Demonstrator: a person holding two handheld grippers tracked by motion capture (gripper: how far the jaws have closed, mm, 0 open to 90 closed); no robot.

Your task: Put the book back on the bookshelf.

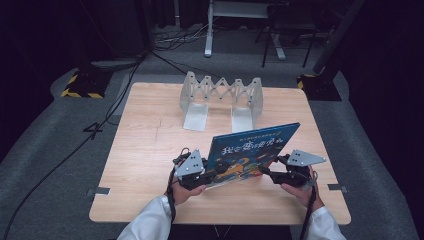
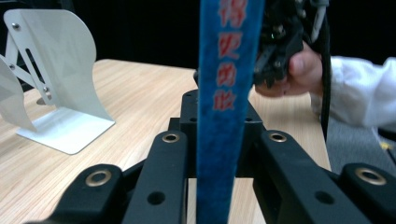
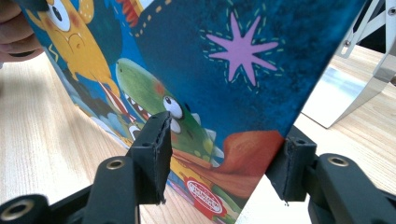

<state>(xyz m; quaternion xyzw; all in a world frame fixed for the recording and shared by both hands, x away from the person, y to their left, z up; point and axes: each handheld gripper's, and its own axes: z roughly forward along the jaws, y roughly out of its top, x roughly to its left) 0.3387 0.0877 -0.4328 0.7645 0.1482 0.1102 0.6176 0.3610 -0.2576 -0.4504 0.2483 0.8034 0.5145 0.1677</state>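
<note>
A blue picture book [image 1: 250, 150] with cartoon monsters on its cover stands tilted on its lower edge near the front of the wooden table [image 1: 145, 150]. My left gripper [image 1: 217, 170] is shut on the book's spine [image 2: 224, 93], with a black jaw on each side of my left gripper [image 2: 219, 107]. My right gripper [image 1: 265, 172] is at the book's lower right corner. In the right gripper view, my right gripper [image 3: 224, 149] stands open with the cover [image 3: 210, 70] slanting between its jaws, one in front and one behind.
A white expandable book stand [image 1: 222, 92] stands at the back middle of the table; its end plates show as the stand [image 2: 51, 70] and the stand [image 3: 369, 70]. Cables run over the grey floor at the left. A white-sleeved hand [image 2: 303, 70] holds the other gripper.
</note>
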